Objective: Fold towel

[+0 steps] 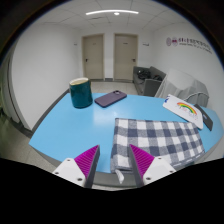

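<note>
Mount: rides on the gripper [113, 163], looking forward along its two fingers.
Height: raised, angled down over the blue table [70, 130].
Near field: checked towel [160, 140] just ahead of the fingers.
Far field: doors [110, 55] well beyond the fingers.

Gripper [115, 163] fingers apart, level

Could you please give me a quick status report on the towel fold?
Gripper open, fingers at the near edge of the checked towel. Towel lies flat on the blue table, unfolded. Mug and phone beyond, clear of it.
</note>
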`<state>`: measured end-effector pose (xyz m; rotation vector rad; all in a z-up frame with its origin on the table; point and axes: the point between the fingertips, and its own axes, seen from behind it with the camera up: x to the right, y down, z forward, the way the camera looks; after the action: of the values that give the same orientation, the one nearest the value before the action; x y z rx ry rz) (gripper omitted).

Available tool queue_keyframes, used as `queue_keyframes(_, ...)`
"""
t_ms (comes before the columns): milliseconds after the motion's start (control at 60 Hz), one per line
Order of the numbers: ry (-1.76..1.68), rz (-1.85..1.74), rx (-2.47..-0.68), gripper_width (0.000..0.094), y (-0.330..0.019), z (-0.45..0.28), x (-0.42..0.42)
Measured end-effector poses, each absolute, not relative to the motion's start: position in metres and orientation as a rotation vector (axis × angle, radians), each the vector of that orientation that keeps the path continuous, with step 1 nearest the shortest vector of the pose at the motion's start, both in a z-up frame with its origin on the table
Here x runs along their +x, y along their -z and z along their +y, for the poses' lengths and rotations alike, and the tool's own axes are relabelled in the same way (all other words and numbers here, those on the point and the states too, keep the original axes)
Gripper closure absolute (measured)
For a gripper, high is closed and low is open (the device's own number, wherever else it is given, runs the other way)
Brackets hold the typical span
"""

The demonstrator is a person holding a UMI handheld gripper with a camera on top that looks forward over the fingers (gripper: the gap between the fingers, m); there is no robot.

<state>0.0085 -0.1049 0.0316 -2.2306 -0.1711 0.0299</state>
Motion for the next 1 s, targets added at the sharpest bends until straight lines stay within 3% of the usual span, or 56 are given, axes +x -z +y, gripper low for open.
queue_keyframes(83,-0.024,-0.206,-2.237,0.042,-0.024,-0.1,0.035)
queue_keyframes(117,-0.009,-0.209,-2.242,0.0495,-0.013,-0.087,0.034)
queue_keyframes(133,0.001,-0.213,-2.249,0.0468,-0.011,-0.086,0.037)
queue_keyframes(167,0.016,-0.224,-2.265,0.0628,-0.005,-0.088,0.048)
queue_keyframes(250,0.057,-0.243,-2.226,0.0831,-0.012,-0.087,0.069)
queue_keyframes(317,0.07,-0.265,-2.2,0.089,-0.006,-0.087,0.068)
queue_keyframes(517,0.006,-0.286,-2.2,0.0917,-0.017,-0.09,0.074)
queue_keyframes(650,-0.099,-0.254,-2.117,0.0917,-0.084,-0.08,0.1)
queue_keyframes(833,-0.11,-0.106,-2.036,0.0912,-0.165,-0.067,0.216)
queue_keyframes(917,-0.107,-0.017,-2.046,0.0907,-0.163,-0.065,0.282)
queue_keyframes(1000,-0.029,0.032,-2.113,0.0906,-0.132,-0.062,0.346)
